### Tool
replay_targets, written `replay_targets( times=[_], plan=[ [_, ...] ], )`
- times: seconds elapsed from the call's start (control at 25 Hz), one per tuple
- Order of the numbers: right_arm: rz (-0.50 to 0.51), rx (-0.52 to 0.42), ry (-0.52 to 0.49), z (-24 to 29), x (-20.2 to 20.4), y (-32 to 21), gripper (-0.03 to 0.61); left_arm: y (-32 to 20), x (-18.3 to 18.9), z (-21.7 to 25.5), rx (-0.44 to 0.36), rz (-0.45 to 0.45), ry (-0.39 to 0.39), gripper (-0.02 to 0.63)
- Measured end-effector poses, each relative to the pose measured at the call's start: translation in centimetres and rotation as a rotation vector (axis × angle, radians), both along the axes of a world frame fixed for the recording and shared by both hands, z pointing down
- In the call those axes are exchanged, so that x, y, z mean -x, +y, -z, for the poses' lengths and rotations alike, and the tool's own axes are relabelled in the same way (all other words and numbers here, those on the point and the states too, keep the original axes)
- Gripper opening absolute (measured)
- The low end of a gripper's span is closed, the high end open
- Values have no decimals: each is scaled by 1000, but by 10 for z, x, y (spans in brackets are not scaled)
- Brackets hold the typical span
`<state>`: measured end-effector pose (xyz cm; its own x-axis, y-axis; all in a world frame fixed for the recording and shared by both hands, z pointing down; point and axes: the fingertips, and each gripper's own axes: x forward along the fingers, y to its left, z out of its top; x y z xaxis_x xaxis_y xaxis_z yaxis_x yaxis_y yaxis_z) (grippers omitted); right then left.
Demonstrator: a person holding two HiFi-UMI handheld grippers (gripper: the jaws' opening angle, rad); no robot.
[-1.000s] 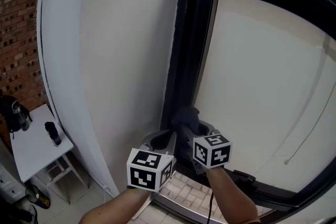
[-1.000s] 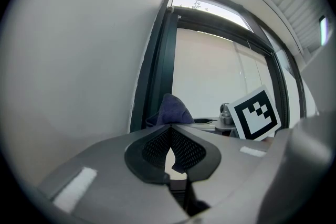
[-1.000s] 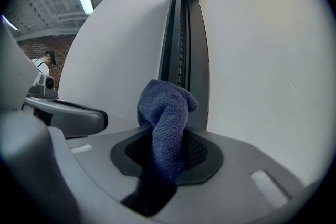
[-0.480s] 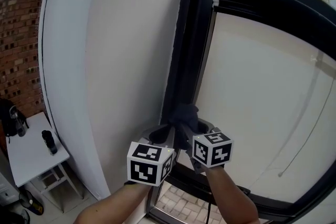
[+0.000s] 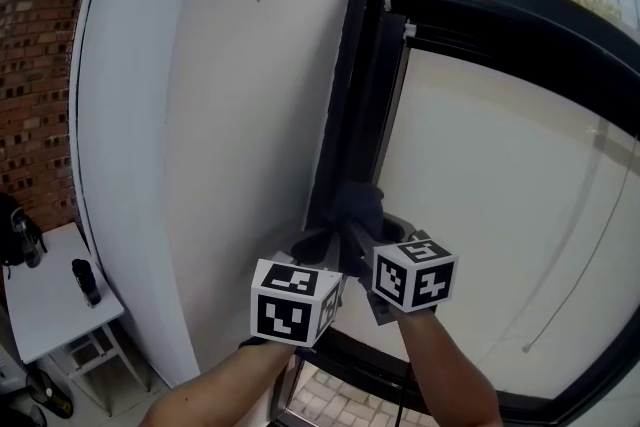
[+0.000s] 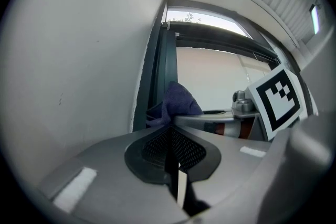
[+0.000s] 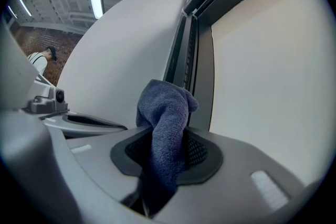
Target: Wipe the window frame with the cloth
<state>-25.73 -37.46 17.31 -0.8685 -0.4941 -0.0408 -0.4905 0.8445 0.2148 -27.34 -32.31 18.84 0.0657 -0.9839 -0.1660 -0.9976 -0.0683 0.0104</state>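
The cloth point(image 7: 167, 113) in the right tongs point(image 7: 164, 153) was dark blue. Beyond them the window frame point(image 5: 360, 105) was black, the wall point(image 5: 240, 95) at their left white.

Cloth point(image 5: 358, 206) against window frame point(image 5: 357, 85), wall point(image 5: 240, 115) leftward

The blue cloth point(image 7: 164, 118) is nappy, matt microfibre; the dark window frame point(image 5: 355, 115) looks smooth, satin-finished metal.

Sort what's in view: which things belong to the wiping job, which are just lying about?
Job: cloth, clamped in right gripper; dark window frame.
Lying about: white side table; dark bottle on it; left gripper, shut, empty.
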Motion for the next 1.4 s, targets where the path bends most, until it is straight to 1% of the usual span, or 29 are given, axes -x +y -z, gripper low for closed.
replay_targets(
  times=[0.2, 0.32, 0.52, 0.68, 0.96, 1.12, 1.24, 1.4],
  plan=[
    [-15, -51, -15, 35, -2, 1, 118, -7, 0, 15, -7, -16, 5, -6],
    [-20, -63, -16, 52, -2, 0, 118, -10, -1, 27, -12, -16, -6, -6],
    [-38, -88, -23, 78, -1, -2, 118, -8, -5, 54, -51, -42, -11, -6],
    [-49, -124, -36, 104, -3, -2, 118, -11, -10, 71, -68, -40, -60, -6],
    [-53, -184, -39, 144, 2, -1, 121, -15, -22, 88, -95, -50, -115, -6],
    [-57, -207, -53, 168, 3, -1, 121, -17, -20, 98, -106, -57, -104, -6],
    [-55, -206, -74, 187, 3, -1, 121, -18, -15, 108, -121, -51, -89, -6],
    [-63, -221, -92, 212, 4, -1, 121, -16, -14, 126, -146, -49, -89, -6]
  ],
)
